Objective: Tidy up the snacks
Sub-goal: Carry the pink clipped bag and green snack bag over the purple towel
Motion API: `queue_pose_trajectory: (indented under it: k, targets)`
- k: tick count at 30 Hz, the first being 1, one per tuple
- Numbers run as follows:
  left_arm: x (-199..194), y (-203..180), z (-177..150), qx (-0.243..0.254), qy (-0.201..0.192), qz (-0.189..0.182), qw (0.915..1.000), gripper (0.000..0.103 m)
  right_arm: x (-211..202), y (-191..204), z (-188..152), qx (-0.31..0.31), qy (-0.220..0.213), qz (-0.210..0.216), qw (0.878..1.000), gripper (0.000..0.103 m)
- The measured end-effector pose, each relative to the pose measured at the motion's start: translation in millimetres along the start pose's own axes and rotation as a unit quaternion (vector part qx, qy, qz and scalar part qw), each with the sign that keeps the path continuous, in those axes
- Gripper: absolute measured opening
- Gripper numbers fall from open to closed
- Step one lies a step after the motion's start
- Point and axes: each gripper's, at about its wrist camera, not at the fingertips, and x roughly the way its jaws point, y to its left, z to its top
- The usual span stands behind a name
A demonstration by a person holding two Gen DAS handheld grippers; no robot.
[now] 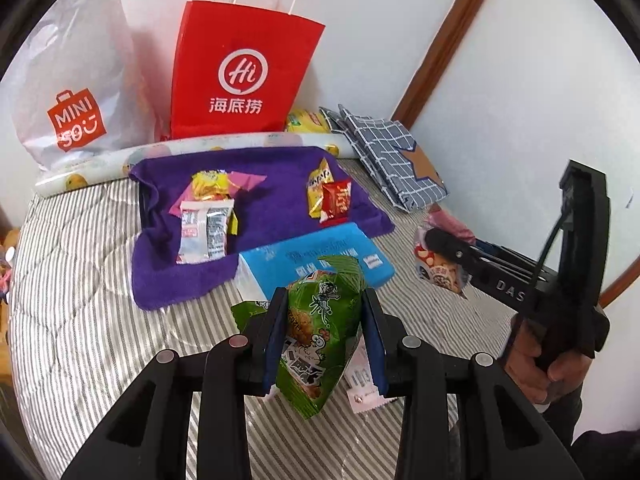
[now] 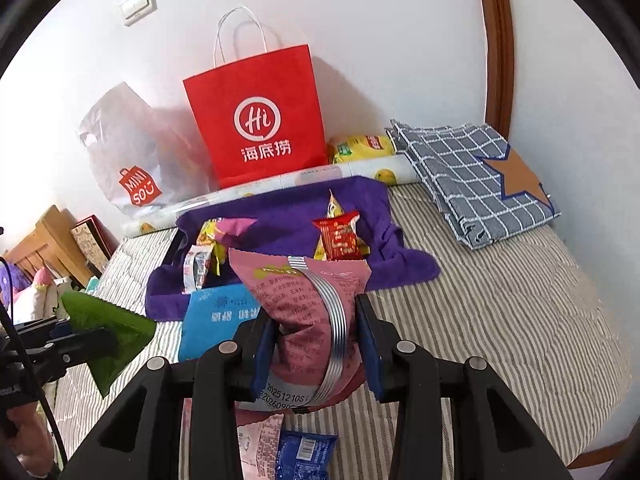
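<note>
Snack packets are gripped one in each claw above the near part of the striped bed (image 2: 500,300): the left claw (image 1: 324,344) pinches a crinkly green packet (image 1: 316,320), the right claw (image 2: 316,344) a pink foil packet (image 2: 304,304). I judge they are held up for carrying to the soft purple towel (image 1: 272,168) farther away, where small glossy sachets already lie in two groups, left and right.
</note>
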Motion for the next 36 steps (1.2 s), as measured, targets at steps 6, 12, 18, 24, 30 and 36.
queue_pose_trajectory:
  k: [6, 12, 18, 24, 30, 36]
  targets:
    - [6.0, 7.1, 24.0, -0.013, -0.008, 0.001, 0.9999, 0.036, 6.2, 3.2, 20.1, -0.013, -0.004, -0.003, 1.000, 0.035]
    - [12.7, 21.5, 53.9, -0.022, -0.022, 0.018, 0.9994, 0.036, 19.3, 5.0, 46.8, -0.030, -0.017, 0.004, 0.999, 0.035]
    - [25.5, 43.6, 79.4, -0.044, -0.031, 0.030, 0.9981, 0.036, 46.6, 3.3, 75.4, -0.045, -0.015, 0.015, 0.999, 0.035]
    - [38.5, 52.4, 101.6, -0.048, -0.038, 0.047, 0.9971, 0.036, 78.5, -2.1, 93.8, -0.044, -0.012, 0.031, 0.998, 0.035]
    - [56.5, 60.5, 121.6, -0.049, -0.035, 0.059, 0.9964, 0.036, 104.1, -4.3, 110.9, -0.047, -0.011, 0.032, 0.998, 0.035]
    - [75.6, 70.1, 140.5, -0.055, -0.031, 0.066, 0.9958, 0.036, 121.9, 0.1, 124.0, -0.051, -0.012, 0.046, 0.998, 0.035]
